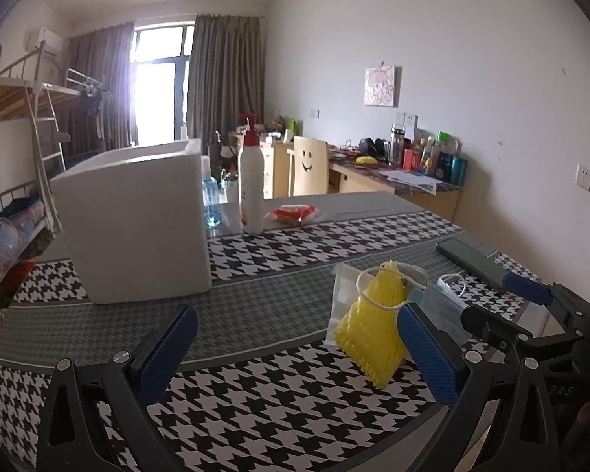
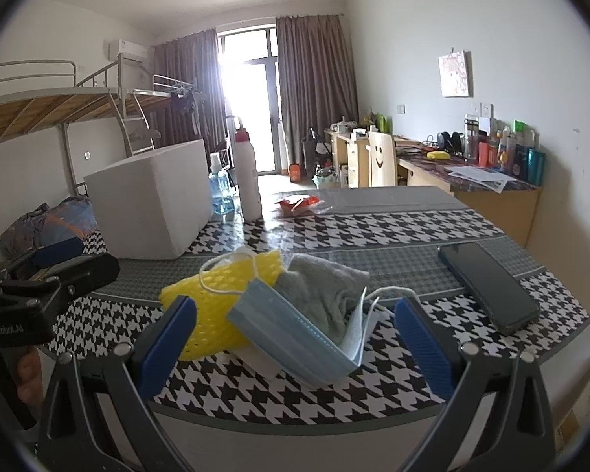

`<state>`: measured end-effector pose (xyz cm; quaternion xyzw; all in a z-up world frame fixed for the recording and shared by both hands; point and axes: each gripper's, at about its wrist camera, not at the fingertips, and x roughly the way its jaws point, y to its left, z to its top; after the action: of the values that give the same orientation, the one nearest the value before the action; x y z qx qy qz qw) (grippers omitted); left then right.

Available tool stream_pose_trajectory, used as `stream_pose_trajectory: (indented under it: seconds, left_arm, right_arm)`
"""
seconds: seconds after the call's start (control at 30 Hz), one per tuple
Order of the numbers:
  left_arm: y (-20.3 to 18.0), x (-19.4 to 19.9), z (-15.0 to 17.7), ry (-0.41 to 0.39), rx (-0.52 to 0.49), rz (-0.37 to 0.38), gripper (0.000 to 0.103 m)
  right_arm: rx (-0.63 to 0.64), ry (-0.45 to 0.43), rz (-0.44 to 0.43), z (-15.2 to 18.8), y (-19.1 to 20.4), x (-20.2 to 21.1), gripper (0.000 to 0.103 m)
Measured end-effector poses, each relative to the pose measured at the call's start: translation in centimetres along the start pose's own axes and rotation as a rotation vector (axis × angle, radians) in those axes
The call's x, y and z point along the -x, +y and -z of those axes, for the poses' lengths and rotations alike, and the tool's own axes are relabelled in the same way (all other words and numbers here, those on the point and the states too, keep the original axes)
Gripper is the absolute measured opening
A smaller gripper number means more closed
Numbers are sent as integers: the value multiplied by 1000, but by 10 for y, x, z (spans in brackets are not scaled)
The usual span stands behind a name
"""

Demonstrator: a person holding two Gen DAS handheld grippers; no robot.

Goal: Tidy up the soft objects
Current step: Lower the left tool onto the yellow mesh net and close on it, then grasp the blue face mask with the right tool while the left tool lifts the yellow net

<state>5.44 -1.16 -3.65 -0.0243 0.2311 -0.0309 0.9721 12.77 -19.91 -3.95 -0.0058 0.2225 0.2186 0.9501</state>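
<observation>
**Left wrist and right wrist views: soft items heaped on a checked table**

Left wrist view. Left gripper (image 1: 295, 348): blue pads spread wide, released, nothing between them, low over the checked tablecloth (image 1: 279, 405). Landmark: white foam box (image 1: 133, 224), standing on the cloth. Yellow foam net (image 1: 369, 326): well to the right of the box and nearer the camera, propped upright against a white packet (image 1: 340, 295), a white elastic loop draped over it; it sits just inside the gripper's right pad, contact not clear. Blue face mask (image 1: 442, 299): just right of the net. Dark phone (image 1: 471, 259): right of the box, beyond the mask. White pump bottle (image 1: 250, 181) and red snack packet (image 1: 293, 212): behind and right of the box. Right gripper (image 1: 511, 306): at the right edge of the frame, beside the mask.

Right wrist view. Right gripper (image 2: 295, 338): pads wide apart, released, framing the heap without gripping it. Face mask (image 2: 298, 334): folded, nearest the camera, right of and in front of the box (image 2: 153, 208). Grey cloth (image 2: 326, 287): crumpled, tucked in and behind the mask. Foam net (image 2: 216, 306): left of the mask, touching it. Phone (image 2: 491, 287): flat on the cloth, far right of the box. Left gripper (image 2: 39, 287): at the left edge, in front of the box.
</observation>
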Motion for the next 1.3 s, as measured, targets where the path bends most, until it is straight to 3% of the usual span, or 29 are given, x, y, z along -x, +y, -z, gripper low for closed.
stream_pose_trajectory:
  seconds: [0.7, 0.87, 1.1, 1.2, 1.3]
  left_arm:
    - [-8, -45, 10, 170, 20, 98, 100]
    - [-10, -56, 12, 214, 36, 138, 87]
    - [-19, -64, 13, 225, 27, 164, 78]
    - [-23, -66, 13, 228, 23, 181, 70]
    - [-26, -69, 13, 244, 29, 212, 53]
  right_arm:
    - [-37, 73, 20, 8, -20, -16, 102]
    - [-46, 82, 21, 12, -23, -17, 102]
    - [-66, 96, 24, 14, -32, -20, 102]
    - [-77, 106, 26, 14, -37, -23, 102]
    - [-89, 122, 20, 15, -39, -26, 102]
